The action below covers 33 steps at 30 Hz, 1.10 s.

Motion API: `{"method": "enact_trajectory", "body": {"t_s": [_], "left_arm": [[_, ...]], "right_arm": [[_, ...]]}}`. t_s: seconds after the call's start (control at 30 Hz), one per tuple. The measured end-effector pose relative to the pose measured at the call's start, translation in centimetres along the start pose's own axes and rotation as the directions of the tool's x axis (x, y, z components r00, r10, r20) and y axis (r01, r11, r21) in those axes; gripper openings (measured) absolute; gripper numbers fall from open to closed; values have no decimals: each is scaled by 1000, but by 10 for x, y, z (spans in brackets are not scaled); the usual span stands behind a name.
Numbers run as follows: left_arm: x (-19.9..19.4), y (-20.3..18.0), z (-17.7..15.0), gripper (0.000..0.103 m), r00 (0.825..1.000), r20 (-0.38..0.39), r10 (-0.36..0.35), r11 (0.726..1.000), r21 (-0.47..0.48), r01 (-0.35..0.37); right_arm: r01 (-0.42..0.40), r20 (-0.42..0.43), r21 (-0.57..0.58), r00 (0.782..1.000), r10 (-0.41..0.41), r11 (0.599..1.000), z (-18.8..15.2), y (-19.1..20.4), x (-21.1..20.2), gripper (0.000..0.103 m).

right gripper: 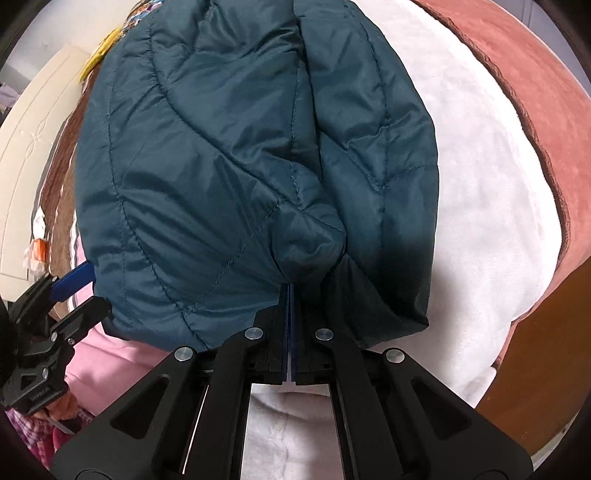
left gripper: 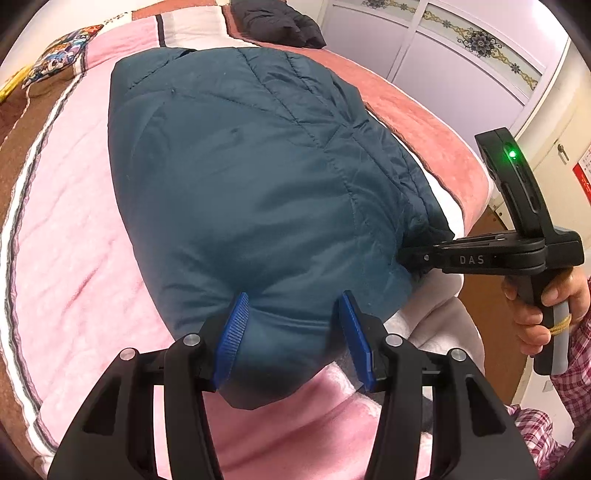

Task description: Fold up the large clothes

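A dark teal quilted jacket lies folded on the bed and also fills the right wrist view. My left gripper is open, its blue pads standing on either side of the jacket's near edge. My right gripper is shut on a pinch of the jacket's near edge. It shows in the left wrist view at the jacket's right corner. The left gripper shows in the right wrist view at the jacket's left corner.
The bed has a pink blanket, a white fleece strip and a reddish cover. A black garment and a patterned pillow lie at the far end. A white wardrobe stands right.
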<state>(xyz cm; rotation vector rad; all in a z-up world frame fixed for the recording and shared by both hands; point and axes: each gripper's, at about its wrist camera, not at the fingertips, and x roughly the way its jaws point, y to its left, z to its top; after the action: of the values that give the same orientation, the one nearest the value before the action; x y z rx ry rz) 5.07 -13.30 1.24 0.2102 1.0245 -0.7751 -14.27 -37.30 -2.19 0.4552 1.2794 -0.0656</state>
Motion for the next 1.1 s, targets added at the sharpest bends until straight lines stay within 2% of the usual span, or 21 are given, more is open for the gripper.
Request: {"method": "enact_trajectory", "body": {"t_s": [0.3, 0.43, 1.1], "left_arm": [[-9, -1, 0, 50, 1000, 8, 14, 999, -37, -14], [-11, -1, -2, 51, 1000, 12, 26, 999, -42, -26], [-29, 0, -9, 53, 996, 48, 73, 996, -60, -70]], "right_arm": [[84, 54, -12, 995, -84, 996, -13, 18, -6, 0], [98, 71, -13, 993, -97, 995, -34, 28, -12, 0], [138, 143, -18, 981, -134, 990, -61, 62, -50, 4]]}}
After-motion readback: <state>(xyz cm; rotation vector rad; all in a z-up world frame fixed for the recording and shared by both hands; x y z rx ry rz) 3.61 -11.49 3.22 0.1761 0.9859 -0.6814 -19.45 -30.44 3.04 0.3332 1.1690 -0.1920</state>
